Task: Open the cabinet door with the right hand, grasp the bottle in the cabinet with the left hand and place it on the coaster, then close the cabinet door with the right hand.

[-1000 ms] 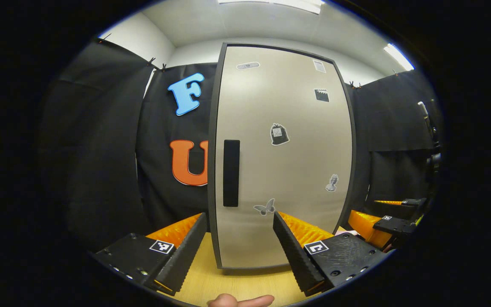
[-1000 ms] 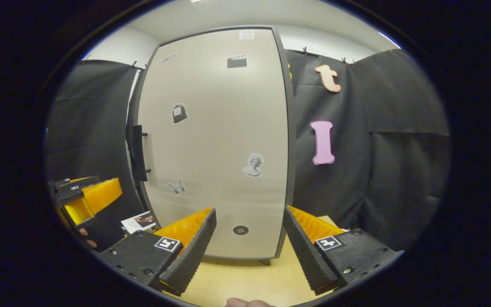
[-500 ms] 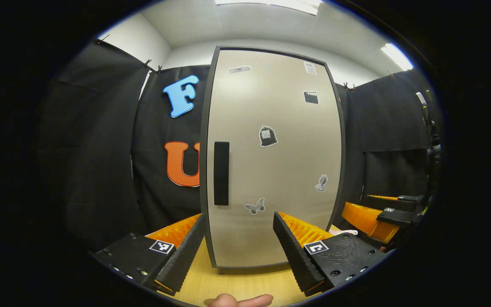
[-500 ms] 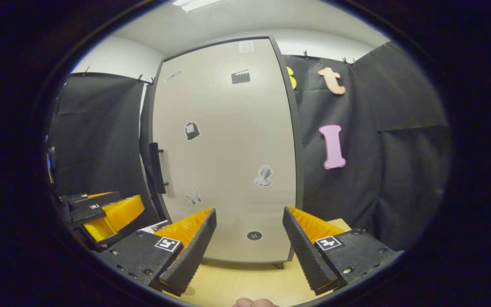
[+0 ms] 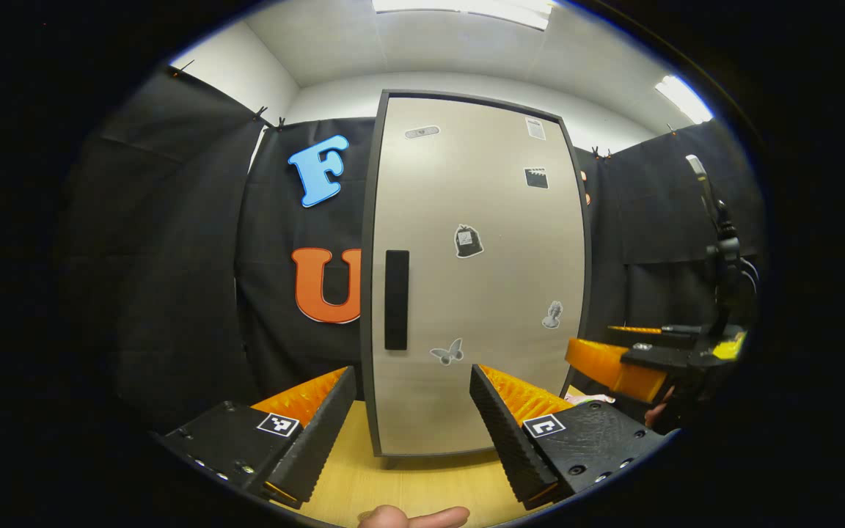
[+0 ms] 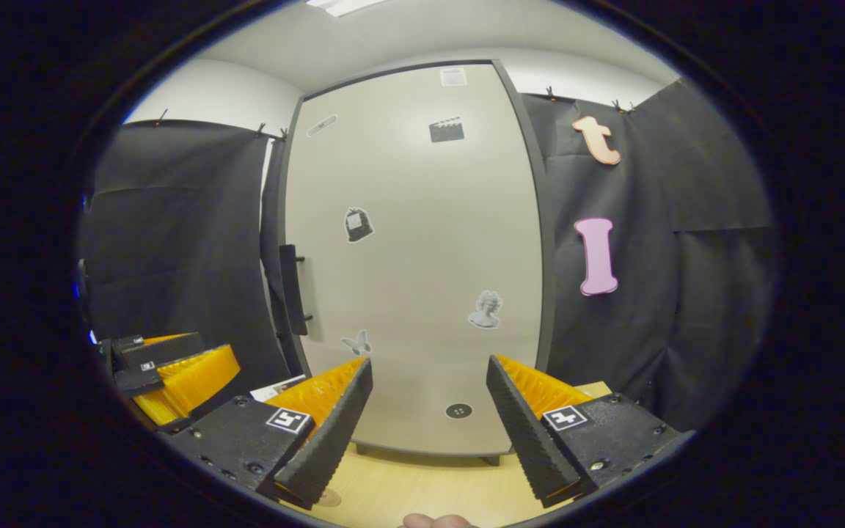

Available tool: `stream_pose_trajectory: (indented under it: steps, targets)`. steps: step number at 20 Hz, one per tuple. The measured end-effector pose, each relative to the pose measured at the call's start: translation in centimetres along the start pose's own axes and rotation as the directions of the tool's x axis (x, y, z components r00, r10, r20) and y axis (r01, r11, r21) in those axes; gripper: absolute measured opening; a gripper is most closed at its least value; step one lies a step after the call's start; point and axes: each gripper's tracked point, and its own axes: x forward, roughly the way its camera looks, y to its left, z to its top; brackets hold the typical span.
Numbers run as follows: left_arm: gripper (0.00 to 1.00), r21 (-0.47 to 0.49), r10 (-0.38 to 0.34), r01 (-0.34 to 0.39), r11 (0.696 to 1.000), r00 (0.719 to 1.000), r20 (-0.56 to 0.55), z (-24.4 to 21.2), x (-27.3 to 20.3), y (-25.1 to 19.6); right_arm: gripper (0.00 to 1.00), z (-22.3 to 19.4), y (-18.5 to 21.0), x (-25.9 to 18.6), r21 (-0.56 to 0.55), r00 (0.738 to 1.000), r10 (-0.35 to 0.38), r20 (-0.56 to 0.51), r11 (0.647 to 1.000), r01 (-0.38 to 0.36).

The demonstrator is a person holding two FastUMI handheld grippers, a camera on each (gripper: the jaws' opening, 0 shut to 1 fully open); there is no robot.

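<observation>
The cabinet door (image 5: 481, 293) is beige with a dark frame and several small stickers, and it stands shut. Its black bar handle (image 5: 396, 299) sits at the left edge, seen from the side as the handle (image 6: 292, 290) in the right gripper view. My left gripper (image 5: 412, 370) is open and empty, facing the door a little way off. My right gripper (image 6: 428, 363) is also open and empty, in front of the door (image 6: 422, 257). The right gripper (image 5: 613, 367) appears at the right of the left gripper view. The shut door hides the bottle.
The cabinet stands on a light wooden table (image 5: 408, 484). A printed card (image 6: 276, 387) lies on the table by the cabinet's left foot. The left gripper (image 6: 173, 367) is low at the left of the right gripper view. Black cloth walls close in both sides.
Both grippers have drawn back a little from the cabinet, which looks smaller now. In the right gripper view the door has slid to the right. The door stays shut.
</observation>
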Motion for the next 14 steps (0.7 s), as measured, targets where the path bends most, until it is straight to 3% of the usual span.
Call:
stream_pose_trajectory:
  steps: [8, 14]
  targets:
    - [0.95, -0.015, 0.094, -0.095, 0.995, 0.994, -0.046, -1.9, -6.4, 5.3, 0.97, 0.5, 7.8, 5.4, -0.040, 0.987, 0.159, -0.014, 0.986, -0.159]
    - [0.95, -0.024, 0.215, -0.217, 0.976, 0.974, -0.066, -2.9, -12.4, 9.5, 1.00, 0.0, 14.1, 10.0, -0.107, 0.968, 0.251, -0.031, 0.962, -0.253]
